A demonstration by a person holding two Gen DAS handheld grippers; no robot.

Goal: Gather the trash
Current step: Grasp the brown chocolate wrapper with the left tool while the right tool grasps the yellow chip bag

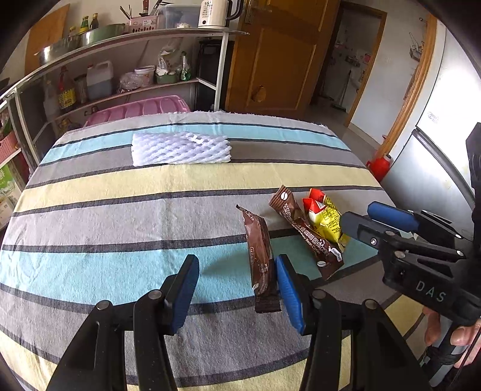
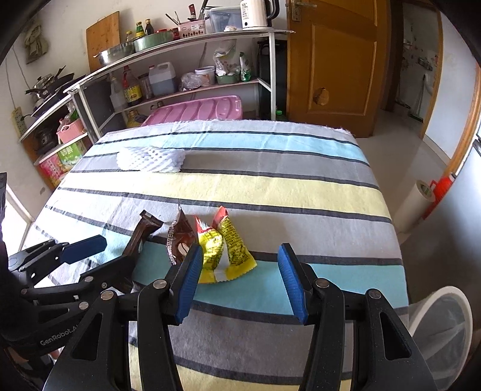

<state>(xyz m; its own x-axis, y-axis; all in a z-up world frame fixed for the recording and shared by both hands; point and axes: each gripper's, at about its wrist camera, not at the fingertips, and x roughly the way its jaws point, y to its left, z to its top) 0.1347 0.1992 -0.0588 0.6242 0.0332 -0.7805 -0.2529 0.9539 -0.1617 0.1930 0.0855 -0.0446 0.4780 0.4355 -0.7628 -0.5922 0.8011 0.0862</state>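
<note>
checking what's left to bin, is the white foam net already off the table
No, the white foam net lies on the striped tablecloth at the far side.

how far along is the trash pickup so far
Nothing looks collected yet. The dark brown wrapper, coffee sachet, yellow snack packet and white foam net all lie on the striped cloth. The left gripper and right gripper are both open and empty. The mesh bin waits at the table's edge.

Likely a home kitchen: shelves of oil bottles, kettle
</note>
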